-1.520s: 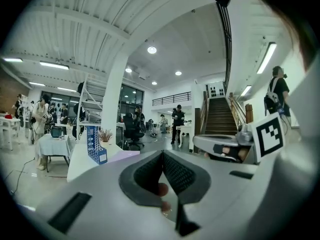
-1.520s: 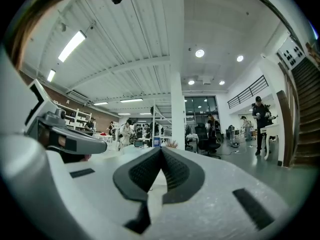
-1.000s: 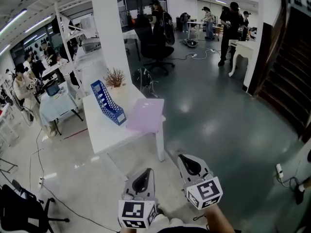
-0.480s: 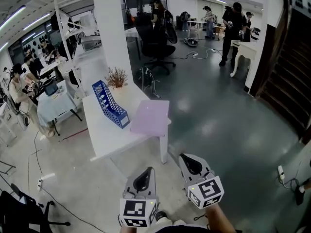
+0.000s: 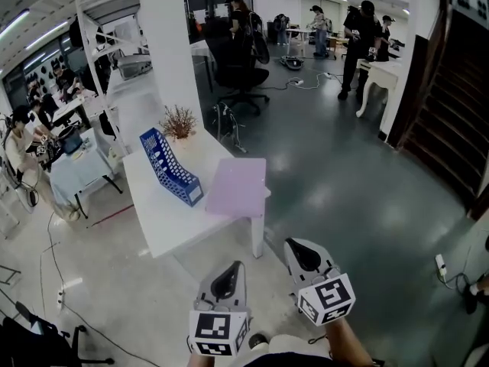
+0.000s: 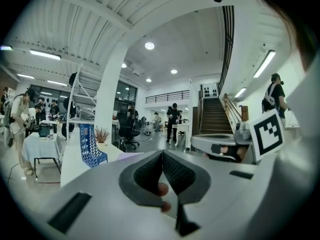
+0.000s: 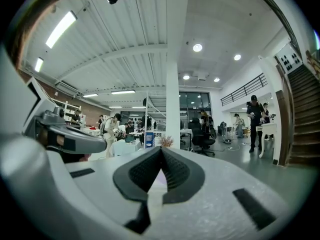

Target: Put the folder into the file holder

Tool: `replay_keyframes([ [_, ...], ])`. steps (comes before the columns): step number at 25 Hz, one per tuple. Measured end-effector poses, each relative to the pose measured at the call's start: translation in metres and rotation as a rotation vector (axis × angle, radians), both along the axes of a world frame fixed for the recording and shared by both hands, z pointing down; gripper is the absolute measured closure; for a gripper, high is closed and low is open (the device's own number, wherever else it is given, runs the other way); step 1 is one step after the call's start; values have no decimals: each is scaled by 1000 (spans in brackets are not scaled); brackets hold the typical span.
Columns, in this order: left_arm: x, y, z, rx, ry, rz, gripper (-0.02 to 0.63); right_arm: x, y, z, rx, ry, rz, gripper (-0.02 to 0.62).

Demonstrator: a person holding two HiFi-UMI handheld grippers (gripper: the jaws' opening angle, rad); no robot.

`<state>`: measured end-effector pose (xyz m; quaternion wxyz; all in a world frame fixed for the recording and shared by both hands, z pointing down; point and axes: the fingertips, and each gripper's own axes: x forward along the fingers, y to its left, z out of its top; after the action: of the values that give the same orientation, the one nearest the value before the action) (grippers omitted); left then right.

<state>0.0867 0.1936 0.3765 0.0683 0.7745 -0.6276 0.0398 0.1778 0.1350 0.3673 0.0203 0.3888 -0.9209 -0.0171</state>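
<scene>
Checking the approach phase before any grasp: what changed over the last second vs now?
The person has stepped a little closer to the white table, which sits slightly larger in the head view. Nothing was taken hold of or let go. Unchanged: left gripper and right gripper shut and empty, pink folder flat on the table's corner, blue file holder beside it.

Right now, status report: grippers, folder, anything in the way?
Both shut, empty: left gripper, right gripper. Pink folder flat on table, beside blue file holder, not in it. Only floor between.
</scene>
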Motion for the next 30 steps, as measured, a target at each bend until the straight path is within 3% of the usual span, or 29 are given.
replay_keyframes([
  [13,-19,-26,4,-6,13,43,600,-19,-21,1,-4,24,42,595],
  [30,-32,-93,12,-5,15,61,600,-35,-87,12,-9,21,56,595],
])
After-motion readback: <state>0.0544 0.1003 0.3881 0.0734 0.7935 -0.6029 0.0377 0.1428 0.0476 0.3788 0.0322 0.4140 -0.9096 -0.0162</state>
